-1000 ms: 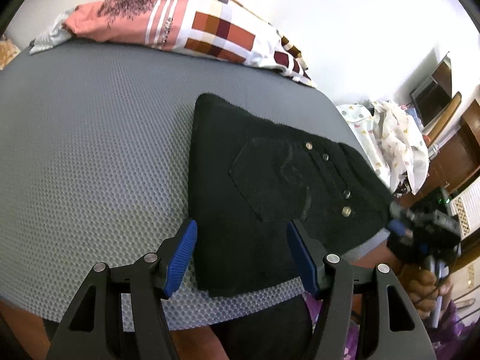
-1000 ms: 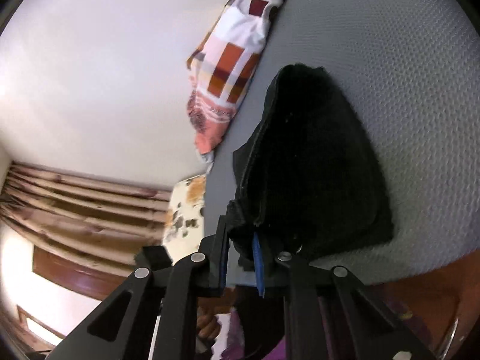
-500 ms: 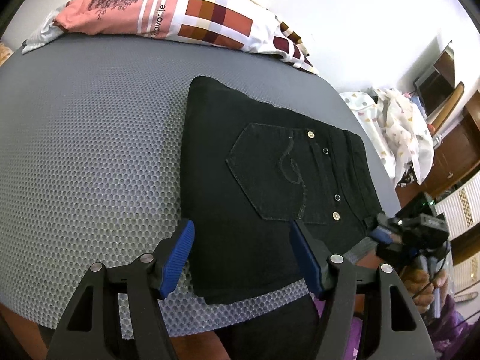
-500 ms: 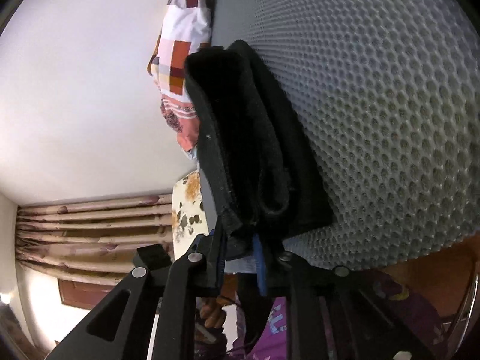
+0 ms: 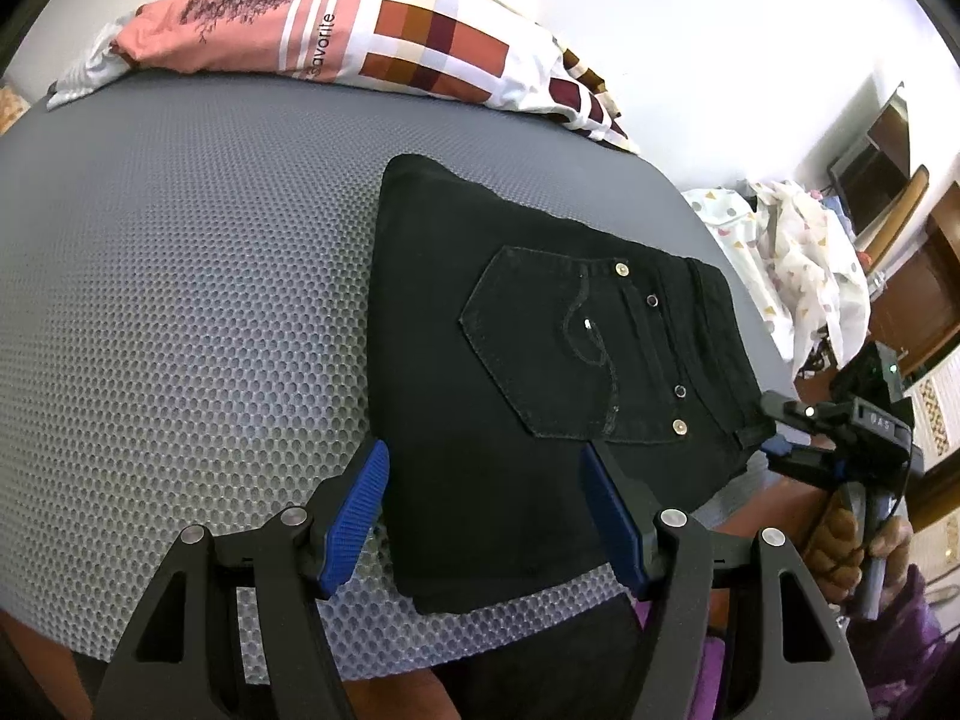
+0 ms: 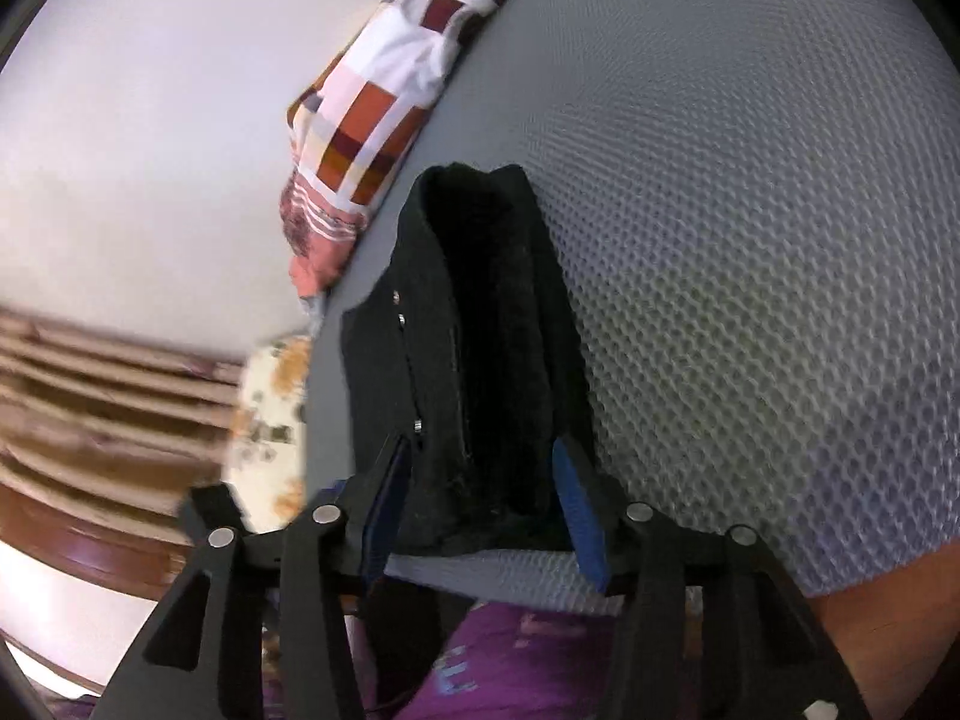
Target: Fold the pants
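Note:
The black pants [image 5: 540, 360] lie folded into a flat rectangle on the grey honeycomb mat [image 5: 180, 300], back pocket facing up. My left gripper [image 5: 485, 453] hovers open over their near edge, its blue pads either side of the near left part and not pressing. My right gripper [image 6: 480, 450] is at the waistband end, also seen in the left wrist view as the right gripper [image 5: 780, 427]. Its jaws are opening, and the stacked edge of the pants [image 6: 480, 330] sits loosely between the blue pads.
A pink and checked cloth bundle [image 5: 360, 30] lies along the mat's far edge by the white wall. White patterned laundry [image 5: 798, 252] and wooden furniture stand off to the right. A person's hand [image 5: 852, 534] holds the right gripper's handle.
The right gripper's jaws have spread from a tight pinch on the pants' edge. The raised right end of the pants has come down flat on the mat.

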`<state>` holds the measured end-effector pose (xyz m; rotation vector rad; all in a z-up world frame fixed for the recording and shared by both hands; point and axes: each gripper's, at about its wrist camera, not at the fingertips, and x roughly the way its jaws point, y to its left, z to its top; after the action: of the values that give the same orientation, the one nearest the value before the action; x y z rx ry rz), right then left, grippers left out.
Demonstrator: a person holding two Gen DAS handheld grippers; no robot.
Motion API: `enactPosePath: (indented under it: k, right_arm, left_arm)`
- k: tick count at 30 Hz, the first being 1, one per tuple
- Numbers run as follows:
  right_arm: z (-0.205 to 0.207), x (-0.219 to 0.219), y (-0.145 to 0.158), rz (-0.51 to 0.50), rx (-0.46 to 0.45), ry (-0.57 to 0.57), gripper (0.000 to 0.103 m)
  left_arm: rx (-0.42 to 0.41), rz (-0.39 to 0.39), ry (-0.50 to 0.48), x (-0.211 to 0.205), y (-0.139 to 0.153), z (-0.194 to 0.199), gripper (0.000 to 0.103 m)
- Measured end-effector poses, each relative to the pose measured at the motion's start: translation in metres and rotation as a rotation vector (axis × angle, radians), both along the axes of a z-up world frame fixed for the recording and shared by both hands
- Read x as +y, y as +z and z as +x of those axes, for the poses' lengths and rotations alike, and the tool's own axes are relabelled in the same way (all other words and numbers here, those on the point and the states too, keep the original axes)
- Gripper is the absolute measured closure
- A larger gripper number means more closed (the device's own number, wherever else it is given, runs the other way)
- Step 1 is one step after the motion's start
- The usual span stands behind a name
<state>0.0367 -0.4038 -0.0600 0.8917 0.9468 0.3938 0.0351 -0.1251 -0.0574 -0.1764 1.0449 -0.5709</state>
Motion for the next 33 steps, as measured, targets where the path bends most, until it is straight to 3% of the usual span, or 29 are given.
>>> enactPosePath:
  k: [1,3,7,8,10,13,15,19,21,24,29,31,33]
  right_arm:
    - [0.001,0.005,0.002,-0.043,-0.003,0.008,0.072]
    - [0.000,0.006,0.001,-0.086,0.004,0.019,0.082]
    - [-0.014,-0.006,0.009,-0.050,-0.024,0.004,0.087]
    - [-0.017,-0.007,0.009,-0.062,-0.026,0.004,0.094]
    - [-0.020,-0.010,0.000,-0.075,-0.015,0.009,0.094]
    - [-0.018,-0.014,-0.006,-0.012,-0.017,-0.011,0.094]
    - [-0.016,-0.007,0.004,-0.048,-0.038,-0.001,0.086]
    - [-0.018,-0.008,0.011,-0.033,-0.058,-0.023,0.086]
    - [-0.020,-0.014,0.016,-0.038,-0.077,-0.051,0.077]
    - [-0.019,-0.015,0.022,-0.103,-0.078,-0.072,0.062]
    - [-0.011,0.001,0.024,-0.243,-0.076,-0.048,0.056]
    - [-0.008,0.006,0.020,-0.246,-0.072,-0.037,0.055]
    - [-0.005,0.009,0.015,-0.250,-0.063,-0.037,0.046]
  left_arm:
    - [0.001,0.002,0.000,0.000,0.000,0.000,0.036]
    - [0.003,0.003,0.004,0.001,-0.001,-0.001,0.036]
    - [-0.001,-0.001,0.011,0.004,0.001,0.000,0.036]
    - [-0.005,0.001,0.009,0.004,0.001,0.000,0.036]
    - [-0.011,0.018,0.007,0.004,0.000,0.001,0.036]
    - [-0.012,0.049,0.014,0.004,-0.005,0.005,0.036]
    - [-0.012,0.059,0.029,0.006,-0.006,0.006,0.036]
    - [-0.032,0.104,0.059,0.009,-0.006,0.008,0.036]
    - [-0.052,0.135,0.068,0.010,-0.005,0.007,0.036]
    - [-0.081,0.183,0.073,0.009,-0.004,0.007,0.036]
    - [-0.124,0.266,0.067,0.005,-0.005,0.004,0.030]
    - [-0.141,0.293,0.063,0.002,-0.004,0.004,0.028]
    - [-0.148,0.309,0.058,0.001,-0.004,0.005,0.028]
